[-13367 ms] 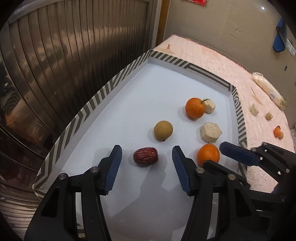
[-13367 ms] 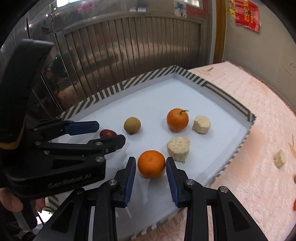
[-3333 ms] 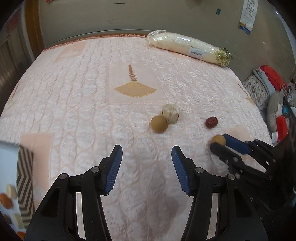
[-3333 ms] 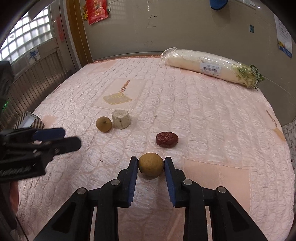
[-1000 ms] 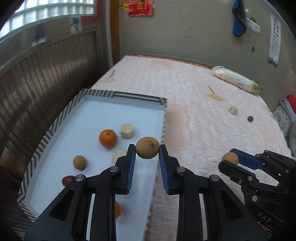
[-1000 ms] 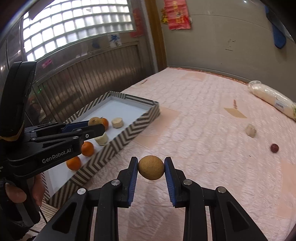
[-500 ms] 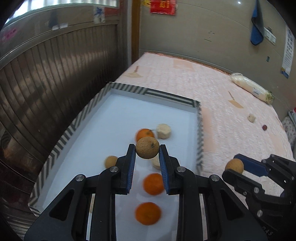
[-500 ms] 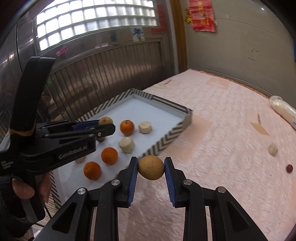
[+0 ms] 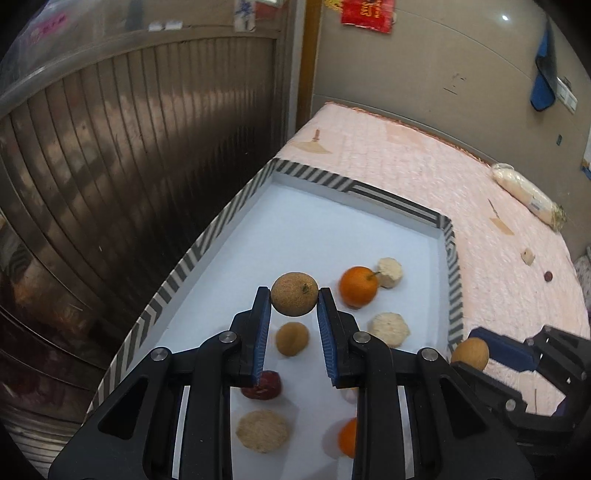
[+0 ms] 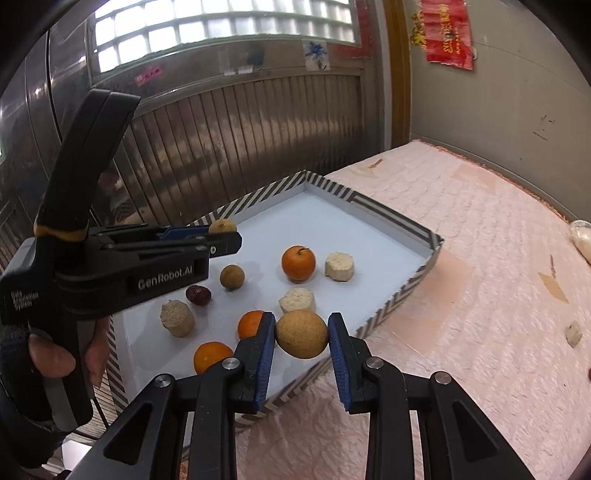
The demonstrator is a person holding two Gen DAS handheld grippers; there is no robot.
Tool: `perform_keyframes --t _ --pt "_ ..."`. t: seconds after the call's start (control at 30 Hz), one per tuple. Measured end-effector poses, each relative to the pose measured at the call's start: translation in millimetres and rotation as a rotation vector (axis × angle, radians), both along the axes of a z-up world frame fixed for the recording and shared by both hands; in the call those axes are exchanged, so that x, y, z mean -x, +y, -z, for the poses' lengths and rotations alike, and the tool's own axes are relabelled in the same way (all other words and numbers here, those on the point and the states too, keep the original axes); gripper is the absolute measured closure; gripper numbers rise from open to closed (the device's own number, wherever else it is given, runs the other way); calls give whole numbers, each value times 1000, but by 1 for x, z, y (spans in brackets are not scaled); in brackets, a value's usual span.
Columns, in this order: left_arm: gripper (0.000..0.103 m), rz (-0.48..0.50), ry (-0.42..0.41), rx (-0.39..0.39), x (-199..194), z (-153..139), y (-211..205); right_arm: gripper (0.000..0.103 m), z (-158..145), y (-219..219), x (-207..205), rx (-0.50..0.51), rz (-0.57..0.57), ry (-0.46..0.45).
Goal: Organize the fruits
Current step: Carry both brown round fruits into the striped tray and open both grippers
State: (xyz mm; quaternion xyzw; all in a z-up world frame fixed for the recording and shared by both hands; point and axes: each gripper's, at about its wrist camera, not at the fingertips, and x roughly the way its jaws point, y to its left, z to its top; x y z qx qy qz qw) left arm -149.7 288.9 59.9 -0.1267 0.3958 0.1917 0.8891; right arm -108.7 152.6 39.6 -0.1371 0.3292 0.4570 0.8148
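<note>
Right wrist view, striped tray [image 10: 424, 236], oranges [image 10: 298, 263], corn chunks [image 10: 339, 266], jujube [image 10: 198, 295]

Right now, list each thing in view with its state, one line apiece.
left gripper: shut on a tan longan, held above the tray.
right gripper: shut on a second tan longan, over the tray's near rim.
tray: open-topped, resting on the pink quilt.
stemmed orange: loose on the tray floor.
red date: loose in the tray.

Dim indoor light, bright glass-block window [image 10: 221, 26] glare, heavy fisheye bending, dark corners.
</note>
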Motion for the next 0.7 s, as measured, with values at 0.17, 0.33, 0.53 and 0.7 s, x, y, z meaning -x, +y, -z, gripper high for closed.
perform_keyframes --t 0.17,0.33,0.53,0.7 --pt "78 -23 16 44 -5 5 17 75 3 15 -1 4 -28 14" --pt "78 -42 40 60 -15 11 28 75 3 36 -2 -4 -72 28" --pt "78 -63 64 72 -22 17 40 75 16 67 -9 28 -120 40" --pt "78 -72 80 93 -23 22 44 75 28 82 -15 54 -135 60"
